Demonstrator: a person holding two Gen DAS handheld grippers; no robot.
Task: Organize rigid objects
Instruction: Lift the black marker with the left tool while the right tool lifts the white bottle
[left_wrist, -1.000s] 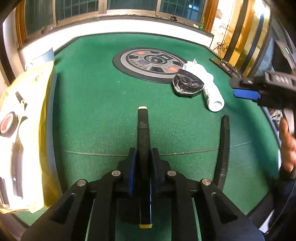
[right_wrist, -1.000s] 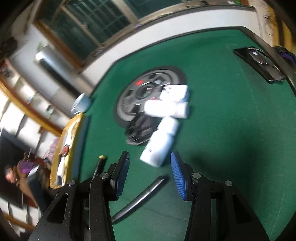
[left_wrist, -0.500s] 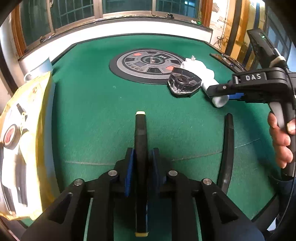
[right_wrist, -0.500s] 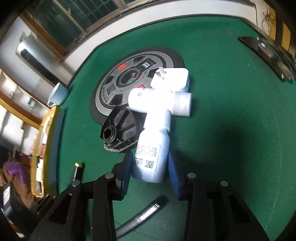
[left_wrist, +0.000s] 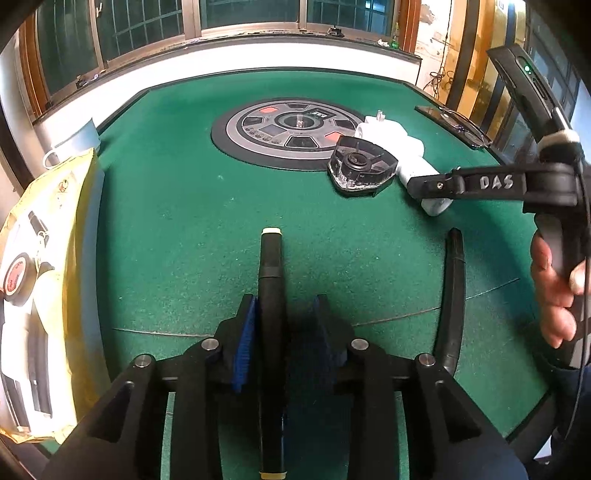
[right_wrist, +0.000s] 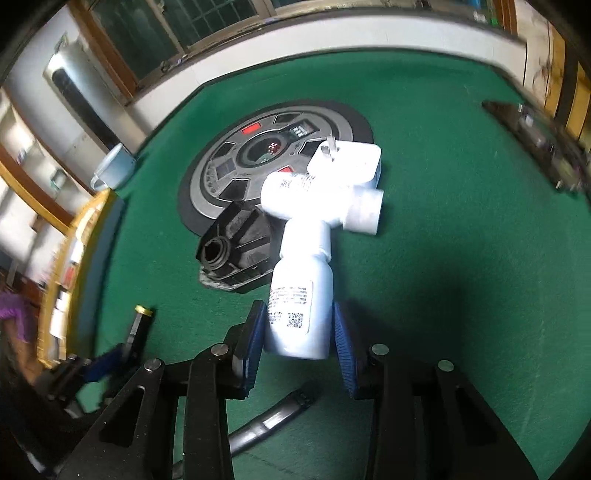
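Green felt table (left_wrist: 184, 206); "DAS"-marked right gripper (right_wrist: 299, 332) w/ jaws around QR-labelled bottle (right_wrist: 301, 299), maybe pinching.

Lying on the felt: two bottles (right_wrist: 301, 295) (right_wrist: 314, 197), one charger (right_wrist: 354, 162), one marker (left_wrist: 270, 295), one black cap (left_wrist: 362, 168), one dark pen (left_wrist: 452, 295).

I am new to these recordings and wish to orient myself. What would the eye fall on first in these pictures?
First, the white bottle lying between the right gripper's blue pads, its cap toward a second white bottle on the green table. Next, the black marker between the left gripper's jaws, which have just been opening. Behind lies the round grey control panel at the table's centre.
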